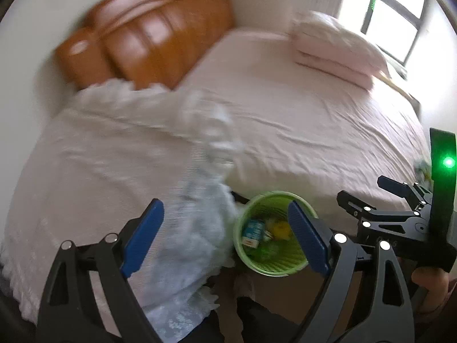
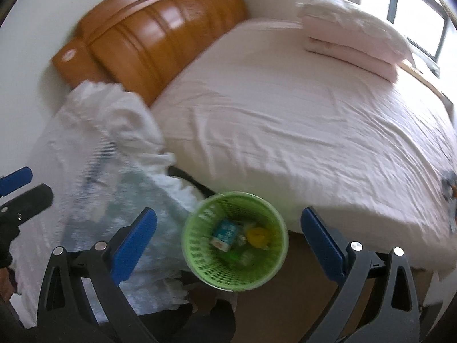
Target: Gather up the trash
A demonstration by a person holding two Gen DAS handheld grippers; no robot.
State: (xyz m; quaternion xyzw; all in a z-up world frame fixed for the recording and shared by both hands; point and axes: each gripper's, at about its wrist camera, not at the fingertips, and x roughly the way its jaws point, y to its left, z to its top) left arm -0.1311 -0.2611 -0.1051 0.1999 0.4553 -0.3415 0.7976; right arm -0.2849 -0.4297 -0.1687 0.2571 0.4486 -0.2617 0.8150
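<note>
Two grippers hover above a green mesh wastebasket [image 2: 234, 238] that stands on the floor against the side of a bed [image 2: 285, 120]. The left gripper [image 1: 225, 237] has its jaws spread wide with nothing between them; its blue pads [image 1: 142, 237] frame the basket's left rim and a lacy white coverlet [image 1: 188, 228] that hangs off the mattress edge. The right gripper [image 2: 228, 245] also has its jaws spread and empty, and the basket sits between its blue fingers [image 2: 132, 245] in the right wrist view. Inside the basket lie a small teal and white carton [image 2: 225, 233], a crumpled yellow wrapper [image 2: 258, 235] and some pale, blurred scraps that cannot be told apart. In the left wrist view the right gripper [image 1: 371, 200] shows at the far right edge with a green light [image 1: 448, 162] glowing on its housing. The bed carries a wrinkled pale pink sheet, a stack of folded pink bedding [image 2: 354, 34] near the window [image 2: 417, 20], and an orange-brown wooden headboard [image 2: 151, 37] against the wall. A small bluish object [image 2: 450, 185] lies at the bed's far right edge, too blurred to name.
</note>
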